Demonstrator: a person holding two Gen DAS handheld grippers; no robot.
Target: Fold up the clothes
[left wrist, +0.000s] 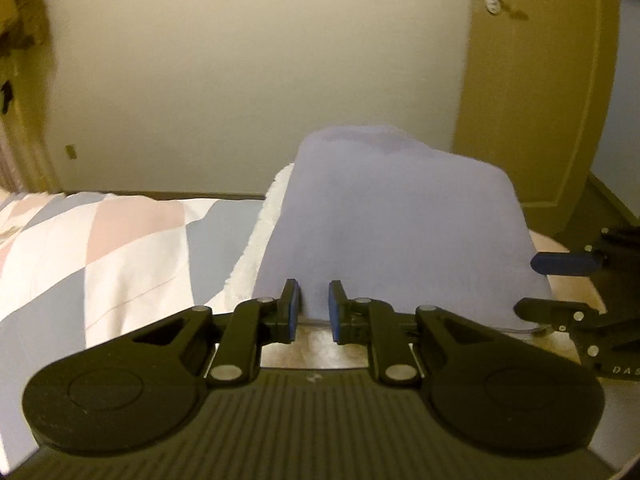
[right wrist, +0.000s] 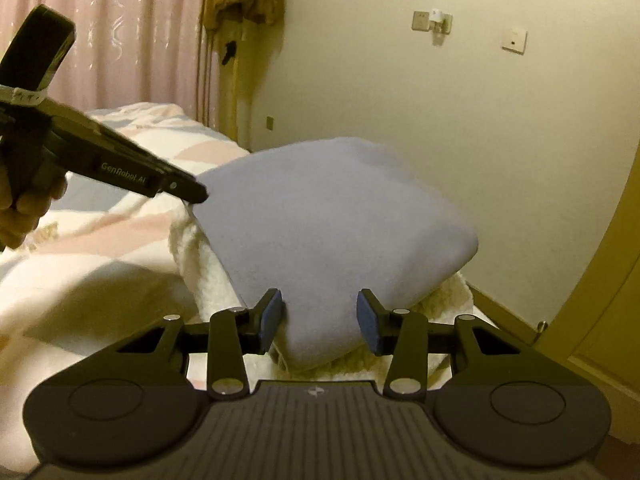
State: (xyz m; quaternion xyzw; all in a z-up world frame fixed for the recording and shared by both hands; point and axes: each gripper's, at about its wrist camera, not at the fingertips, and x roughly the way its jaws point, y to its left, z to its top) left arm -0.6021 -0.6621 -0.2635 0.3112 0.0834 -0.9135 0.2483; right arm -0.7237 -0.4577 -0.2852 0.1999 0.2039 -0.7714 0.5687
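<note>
Lavender garment (left wrist: 392, 220) sits folded on a white fleecy layer (left wrist: 260, 248) at the corner of the bed (left wrist: 120, 248), likely so both near edges stay reachable. Left gripper (left wrist: 313, 306) has pads narrowly parted around the near hem; no pinch visible, so looks unclamped. Right gripper (right wrist: 318, 314) is spread wider, straddling the near corner, pads apparently clear of cloth. Probably lining up for the next fold. Left gripper body reads "GenRobot.AI"; "DAS" partly visible on the right gripper.
</note>
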